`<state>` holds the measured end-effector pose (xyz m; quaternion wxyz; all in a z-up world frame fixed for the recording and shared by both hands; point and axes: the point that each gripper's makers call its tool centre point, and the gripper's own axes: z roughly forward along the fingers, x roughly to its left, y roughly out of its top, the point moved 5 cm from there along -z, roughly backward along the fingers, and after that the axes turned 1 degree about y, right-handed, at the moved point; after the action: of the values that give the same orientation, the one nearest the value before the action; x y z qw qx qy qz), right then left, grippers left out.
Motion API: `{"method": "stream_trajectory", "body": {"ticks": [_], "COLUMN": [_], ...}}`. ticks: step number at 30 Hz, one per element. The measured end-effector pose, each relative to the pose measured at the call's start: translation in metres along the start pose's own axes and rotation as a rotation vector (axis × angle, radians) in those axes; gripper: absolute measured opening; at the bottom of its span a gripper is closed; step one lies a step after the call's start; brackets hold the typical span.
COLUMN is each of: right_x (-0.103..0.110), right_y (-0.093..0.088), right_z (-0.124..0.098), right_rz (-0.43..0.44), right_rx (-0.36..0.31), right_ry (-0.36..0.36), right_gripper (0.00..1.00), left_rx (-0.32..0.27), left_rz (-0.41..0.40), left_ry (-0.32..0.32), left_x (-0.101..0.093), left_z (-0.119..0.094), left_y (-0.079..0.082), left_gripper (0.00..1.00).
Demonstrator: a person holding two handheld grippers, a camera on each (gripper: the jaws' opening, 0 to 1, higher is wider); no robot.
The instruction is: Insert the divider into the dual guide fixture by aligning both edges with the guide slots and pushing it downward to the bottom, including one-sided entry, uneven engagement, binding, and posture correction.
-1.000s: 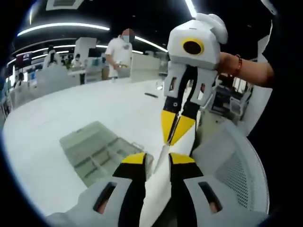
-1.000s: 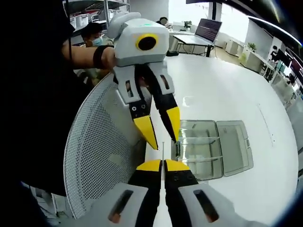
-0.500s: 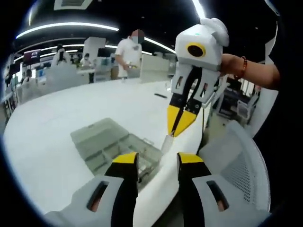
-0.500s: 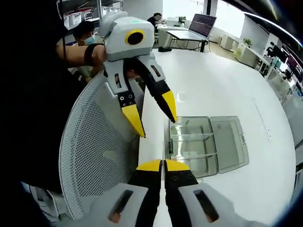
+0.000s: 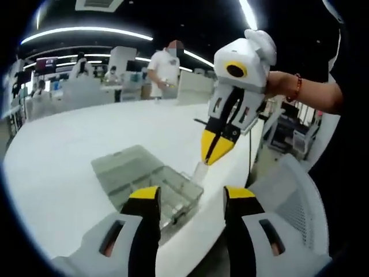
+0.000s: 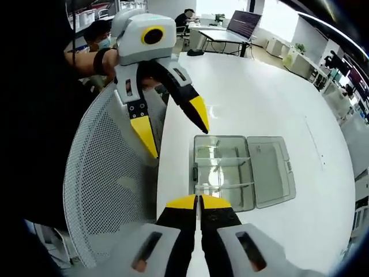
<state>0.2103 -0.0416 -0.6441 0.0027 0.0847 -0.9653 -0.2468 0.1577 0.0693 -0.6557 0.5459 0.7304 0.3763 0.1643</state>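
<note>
The divider (image 6: 199, 192) is a thin clear plate, seen edge-on between the tips of my right gripper (image 6: 199, 202), which is shut on it. In the left gripper view that gripper (image 5: 214, 154) comes in from the upper right, with the divider (image 5: 199, 172) hanging from its yellow tips just above the fixture. The fixture (image 6: 222, 138) is a clear box with inner guide walls and its lid lying open to one side on the white table; it also lies past my left jaws (image 5: 167, 173). My left gripper (image 5: 191, 195) is open with nothing in it, and it stands apart to the left (image 6: 173, 131).
A white mesh chair back (image 6: 98, 190) stands against the near table edge (image 5: 294, 202). The white table (image 6: 259, 104) stretches wide beyond the fixture. People and desks with a laptop (image 6: 245, 23) are far behind.
My left gripper has opened, let go of the divider and drawn back. The right gripper keeps the divider and has carried it toward the fixture.
</note>
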Motion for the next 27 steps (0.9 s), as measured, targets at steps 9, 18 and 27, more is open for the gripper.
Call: {"method": "stream_trajectory", "body": {"ticks": [9, 18, 27], "right_x": [-0.009, -0.015, -0.026], "right_y": [-0.006, -0.008, -0.013], "right_z": [0.002, 0.001, 0.003], "right_rz": [0.008, 0.011, 0.006], "right_rx": [0.027, 0.045, 0.067], "right_ry": [-0.014, -0.027, -0.037], "right_gripper": [0.00, 0.00, 0.00], "left_rx": [0.014, 0.010, 0.018], "left_rz": [0.020, 0.041, 0.060], "left_ry": [0.019, 0.032, 0.059], "left_x": [0.002, 0.004, 0.010], "left_z": [-0.008, -0.008, -0.005], "left_y": [0.002, 0.008, 0.006], "left_gripper": [0.54, 0.67, 0.85]}}
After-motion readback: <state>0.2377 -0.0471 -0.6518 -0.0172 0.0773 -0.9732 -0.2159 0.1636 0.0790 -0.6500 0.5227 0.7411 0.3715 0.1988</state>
